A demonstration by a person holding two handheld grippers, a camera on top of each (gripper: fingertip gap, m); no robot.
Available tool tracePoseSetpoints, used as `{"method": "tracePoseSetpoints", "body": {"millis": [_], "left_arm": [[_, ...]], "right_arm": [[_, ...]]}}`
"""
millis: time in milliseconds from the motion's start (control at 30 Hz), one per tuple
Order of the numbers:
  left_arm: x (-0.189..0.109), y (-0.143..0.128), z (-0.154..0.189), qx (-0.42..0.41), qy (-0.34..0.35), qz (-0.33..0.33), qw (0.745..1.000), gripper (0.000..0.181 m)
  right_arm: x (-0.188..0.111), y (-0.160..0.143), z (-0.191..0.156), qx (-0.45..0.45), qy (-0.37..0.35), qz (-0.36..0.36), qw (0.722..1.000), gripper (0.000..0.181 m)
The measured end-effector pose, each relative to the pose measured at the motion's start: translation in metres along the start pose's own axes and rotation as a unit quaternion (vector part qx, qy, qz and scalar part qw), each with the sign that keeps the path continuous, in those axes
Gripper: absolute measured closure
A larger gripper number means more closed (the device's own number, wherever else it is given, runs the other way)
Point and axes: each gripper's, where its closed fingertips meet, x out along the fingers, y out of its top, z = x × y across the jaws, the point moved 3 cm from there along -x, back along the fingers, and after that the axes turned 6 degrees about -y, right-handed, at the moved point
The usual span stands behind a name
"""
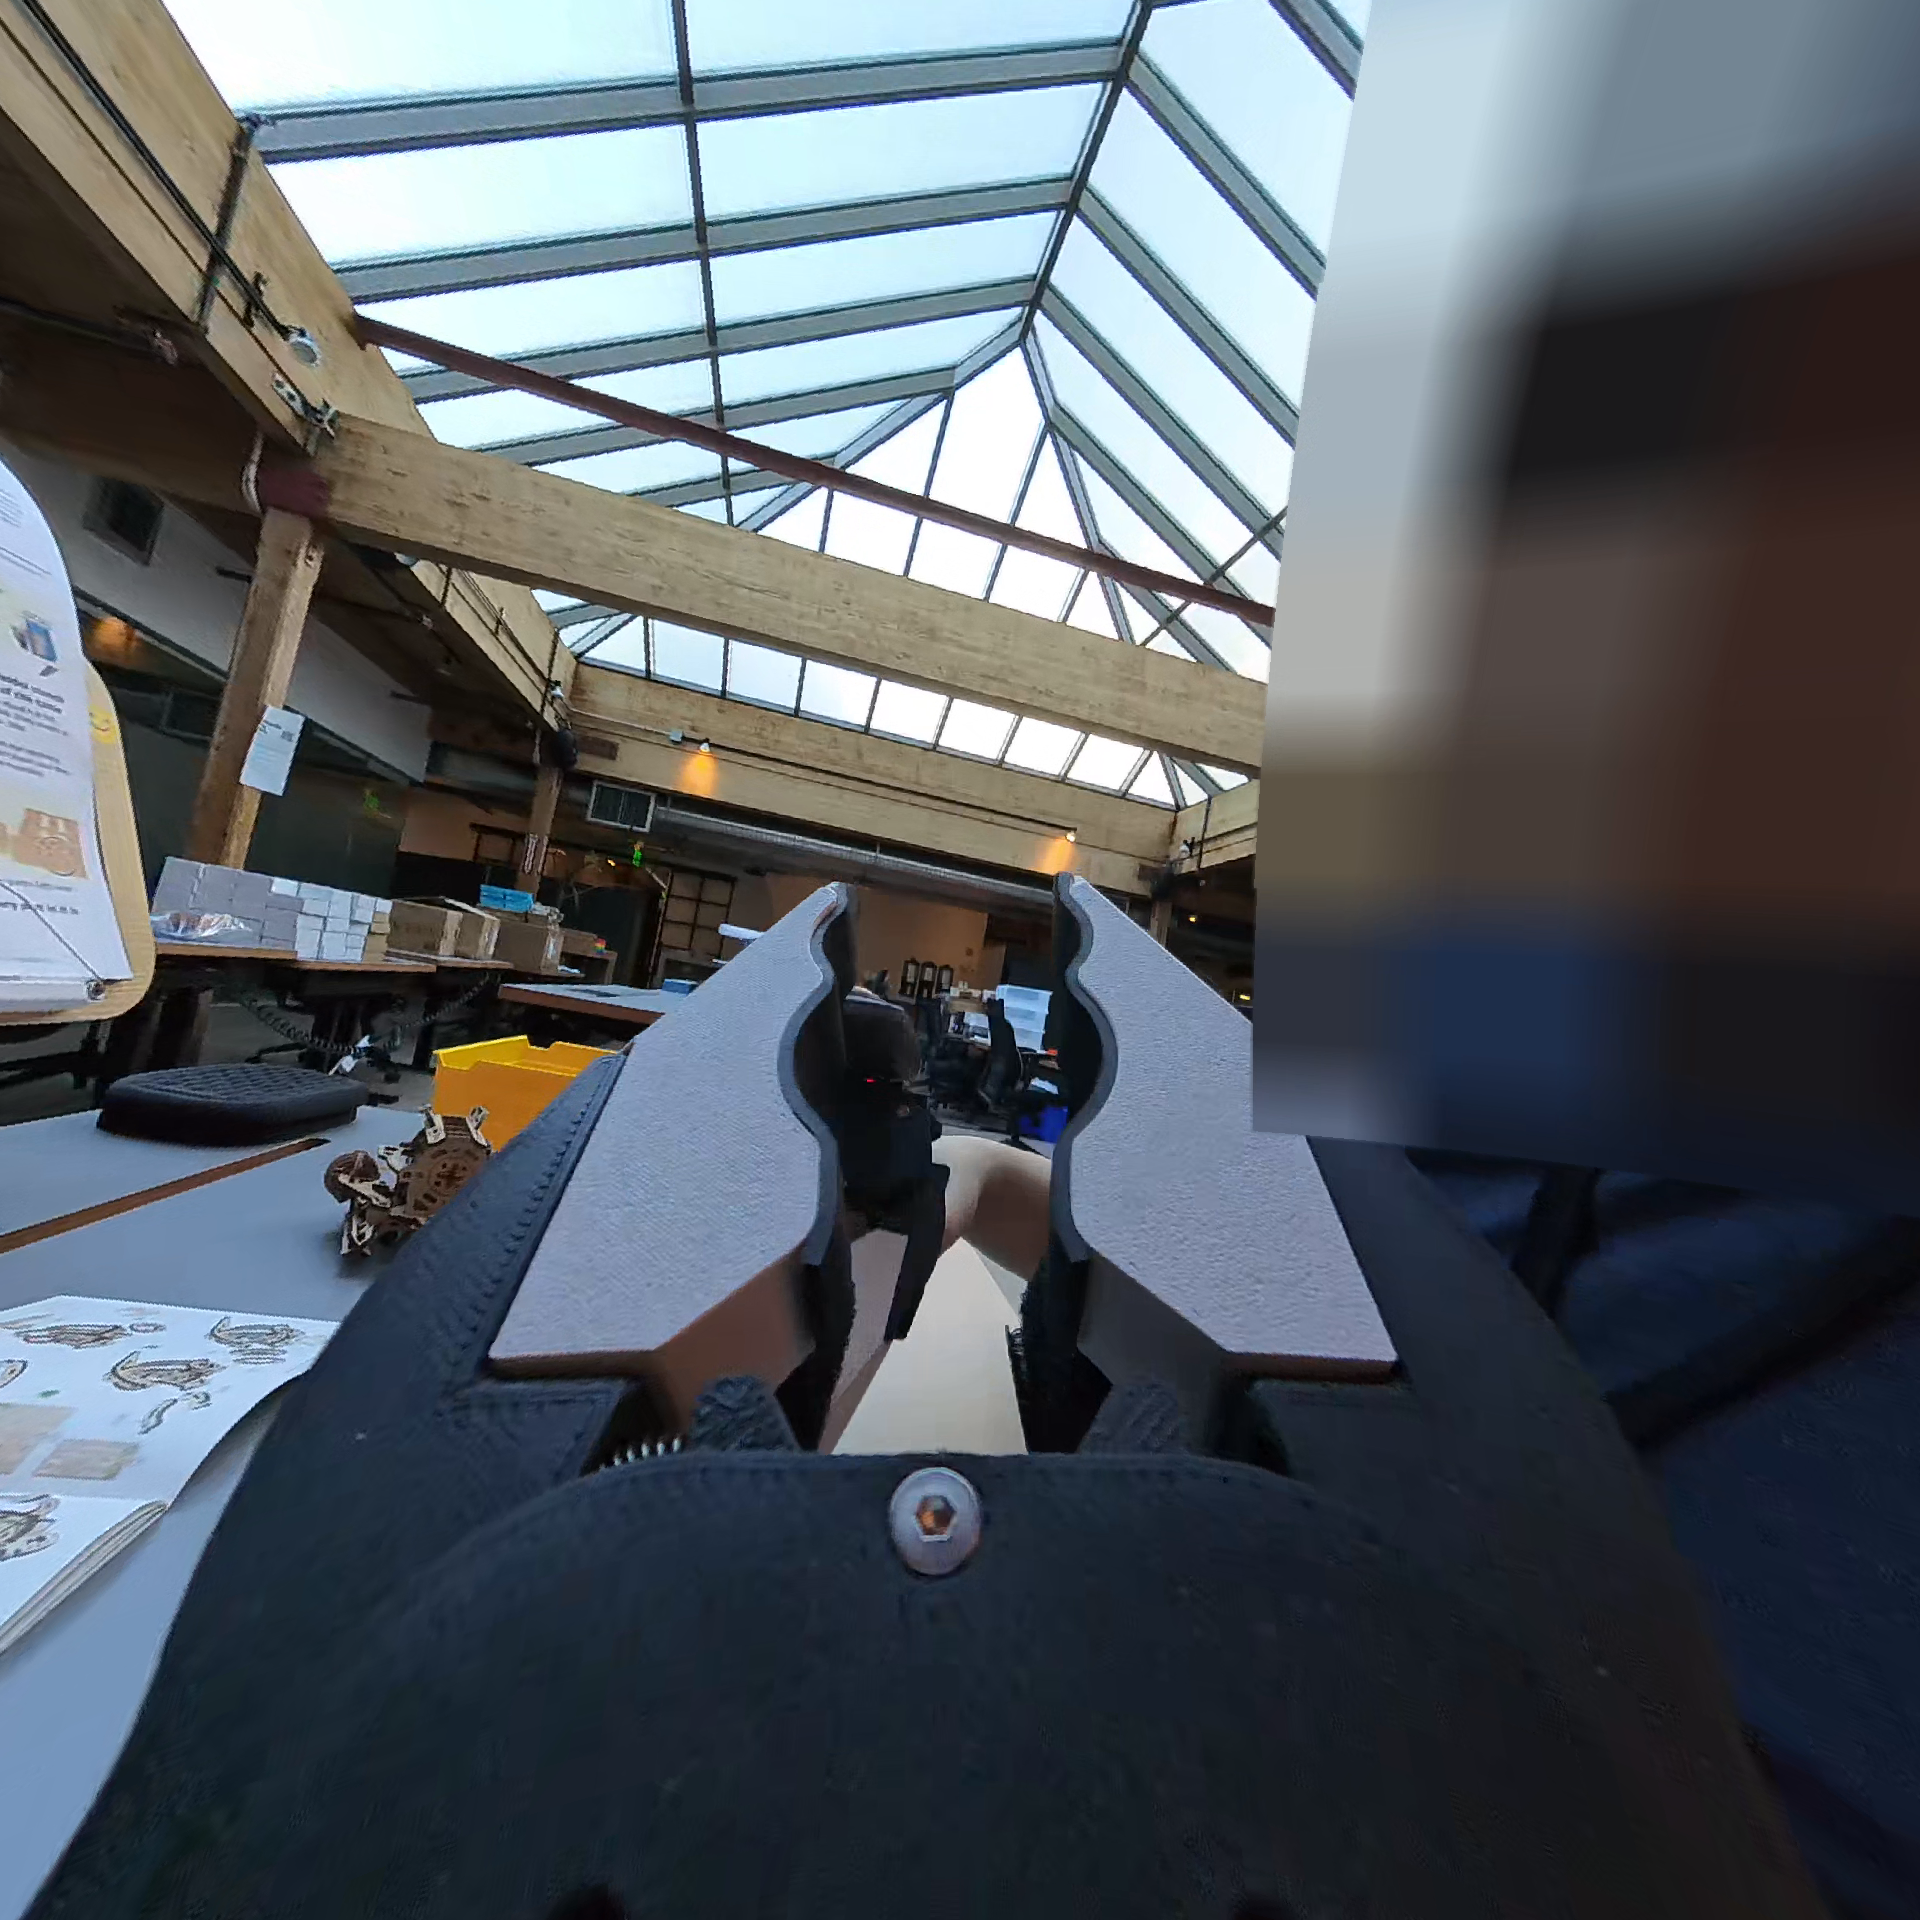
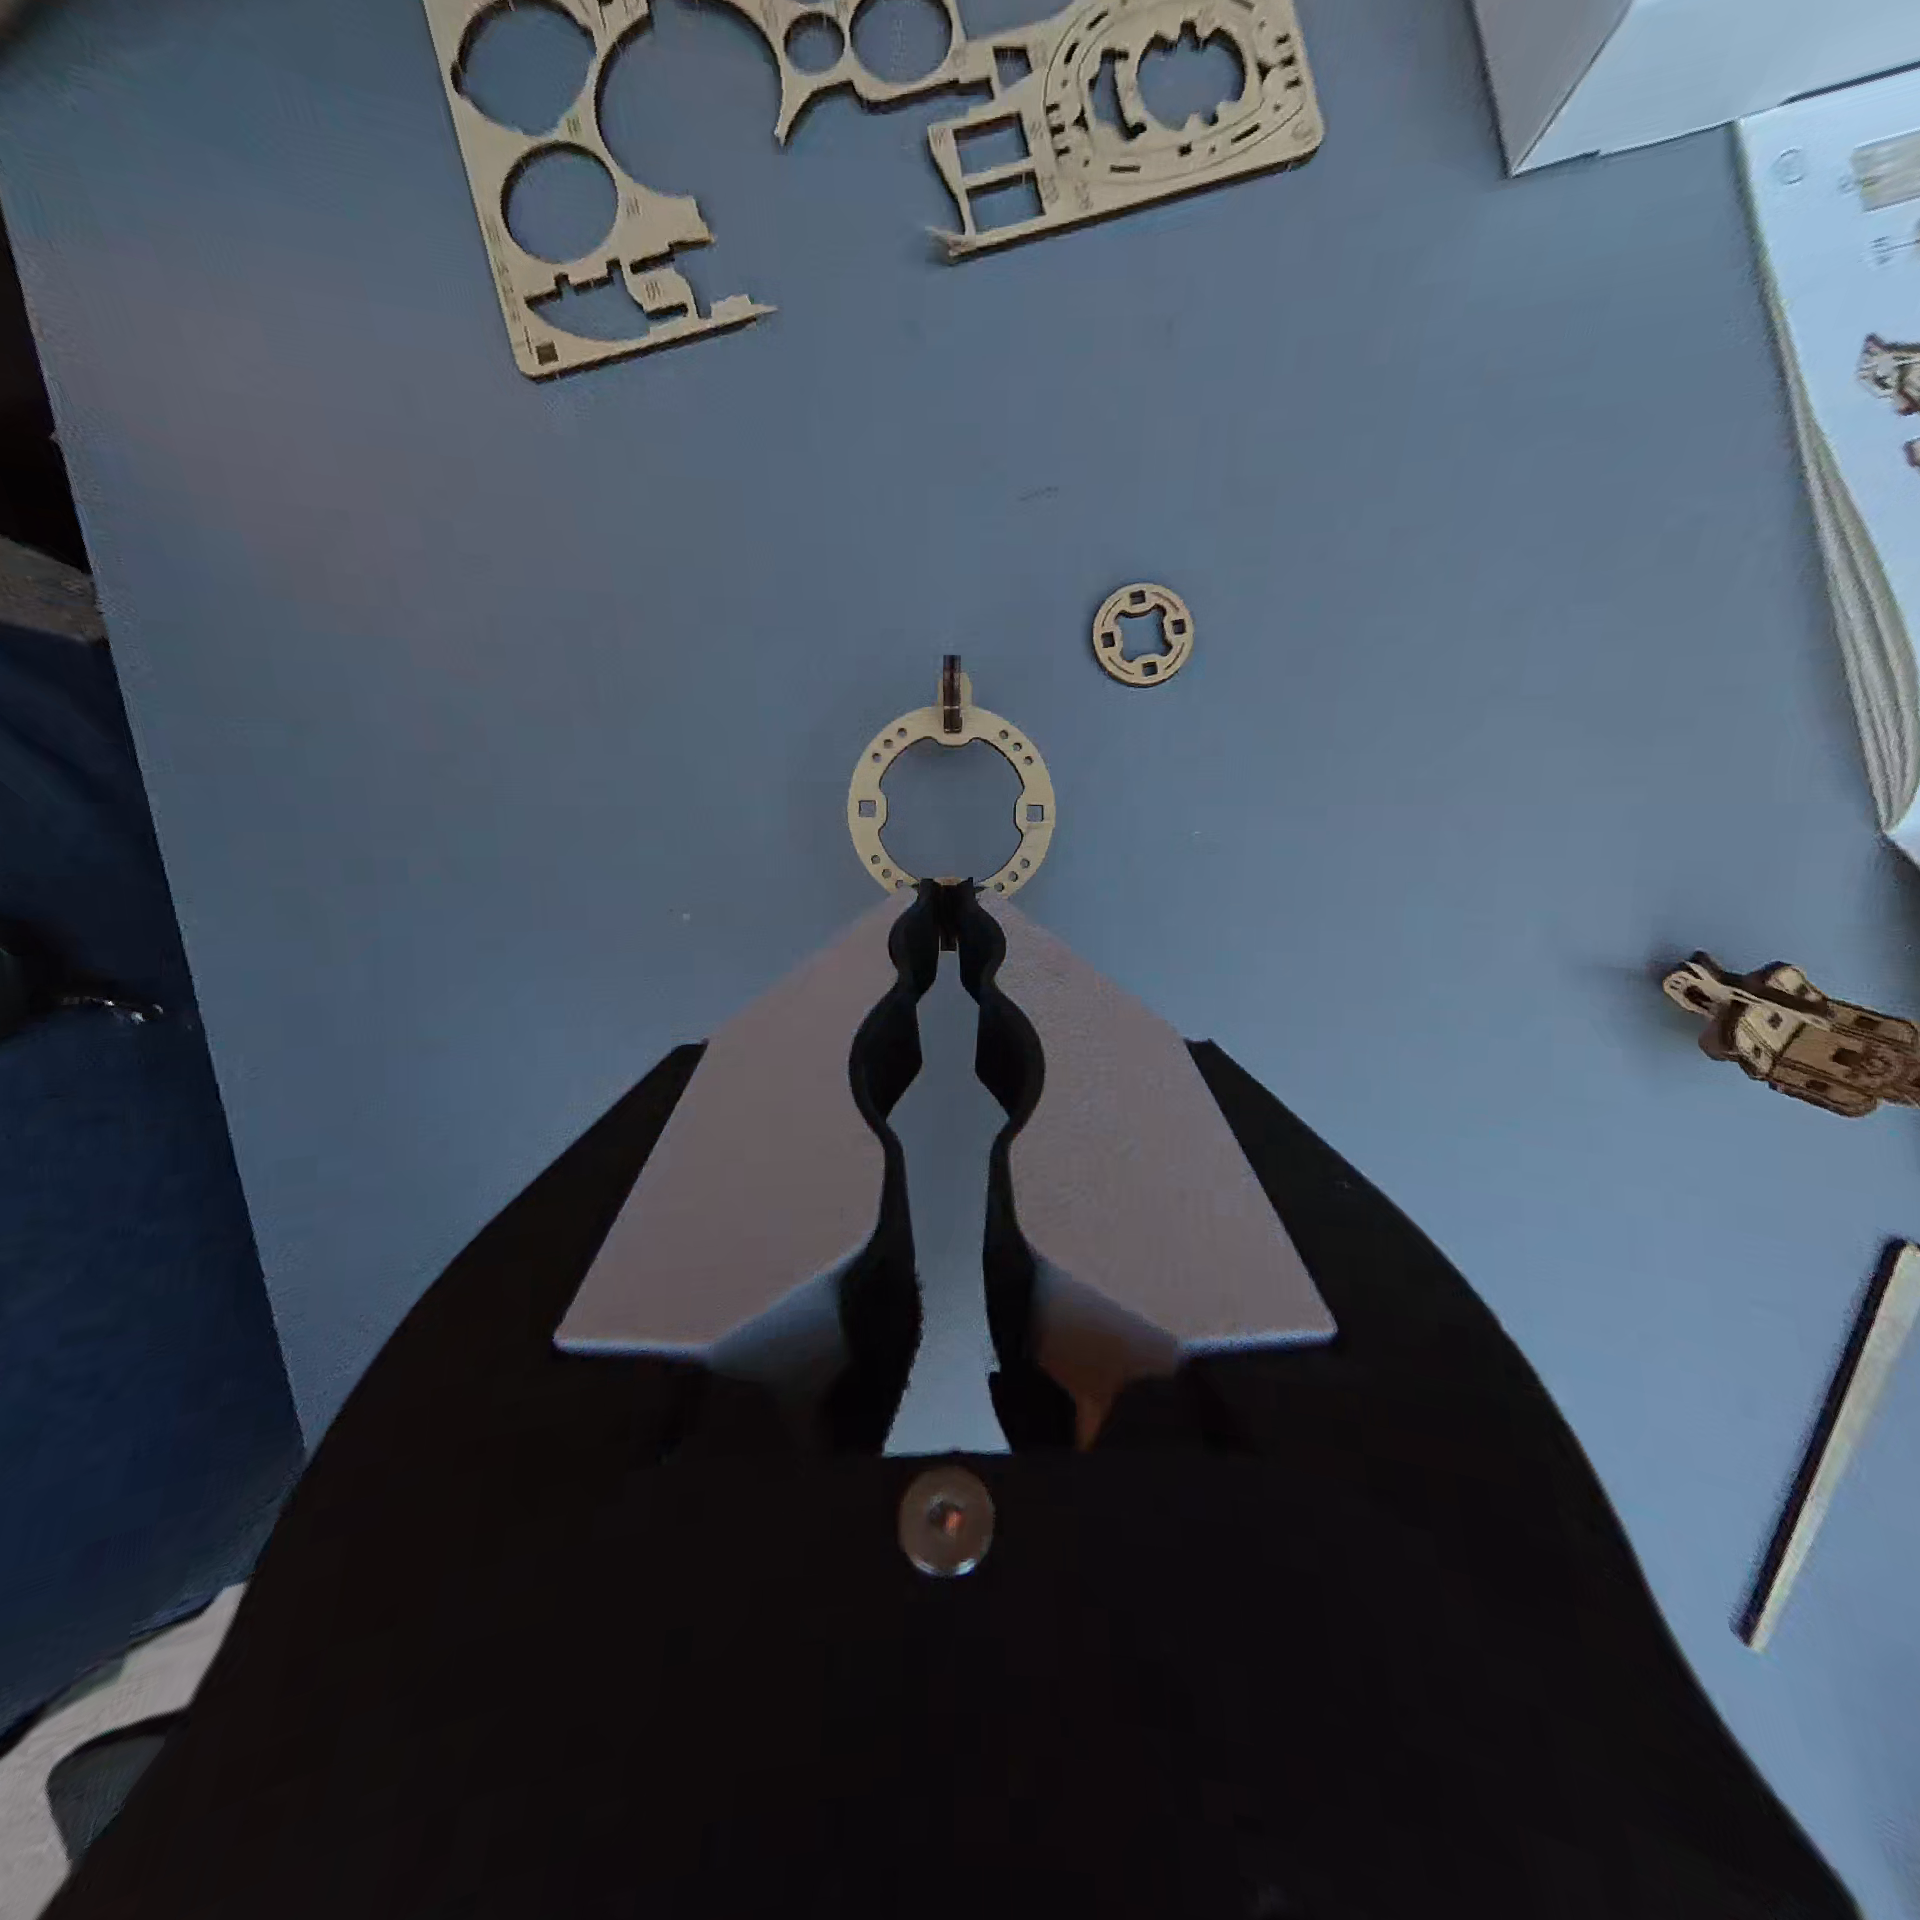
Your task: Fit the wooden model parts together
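Observation:
My right gripper is shut on the near edge of a flat wooden ring, over the grey-blue table. A small dark peg sits in the tab at the ring's far edge. A smaller wooden ring disc lies just beyond it to the right. A partly built wooden model lies at the right; it also shows in the left wrist view. My left gripper is open and empty, tilted up toward the glass roof, off the table.
A punched-out wooden sheet lies at the far edge. An instruction booklet, a white box and a thin wooden panel are on the right. A yellow bin and a black pad stand beyond the model. The partly built wooden model is closer to my right gripper, around 15 cm from its tips; the left tips are 35 cm off.

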Motion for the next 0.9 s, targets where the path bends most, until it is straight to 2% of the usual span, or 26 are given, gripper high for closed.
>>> {"method": "tracePoseSetpoints", "body": {"millis": [200,267,300,400,500,567,667,733,900], "left_arm": [[0.004,-0.012,-0.005,-0.005,0.011,-0.033,0.999,0.146],[0.004,-0.014,-0.007,-0.005,0.017,-0.041,0.999,0.146],[0.003,-0.015,-0.008,-0.004,0.022,-0.046,0.999,0.146],[0.002,-0.02,-0.016,0.011,0.059,-0.076,0.995,0.148],[-0.001,-0.029,-0.026,0.039,0.108,-0.125,0.986,0.148],[-0.001,-0.033,-0.029,0.054,0.122,-0.142,0.981,0.148],[-0.002,-0.038,-0.033,0.052,0.131,-0.15,0.979,0.148],[-0.004,-0.044,-0.038,0.042,0.136,-0.158,0.977,0.149],[-0.008,-0.056,-0.049,0.017,0.149,-0.173,0.973,0.149]], "right_arm": [[0.011,0.001,-0.003,-0.026,-0.005,-0.024,0.999,0.178],[0.008,0.001,-0.002,-0.026,-0.007,-0.014,1.0,0.16],[0.002,0.0,-0.003,-0.025,-0.002,-0.006,1.0,0.157],[-0.02,-0.001,0.002,-0.001,0.011,0.063,0.998,0.155],[-0.026,-0.003,0.025,0.039,-0.008,0.146,0.989,0.153],[-0.021,0.001,0.039,0.06,-0.014,0.199,0.978,0.153],[-0.004,0.013,0.049,0.03,-0.022,0.244,0.969,0.152],[0.01,0.021,0.045,0.006,0.003,0.238,0.971,0.151],[0.04,0.026,0.04,-0.041,0.019,0.172,0.984,0.144]]}}
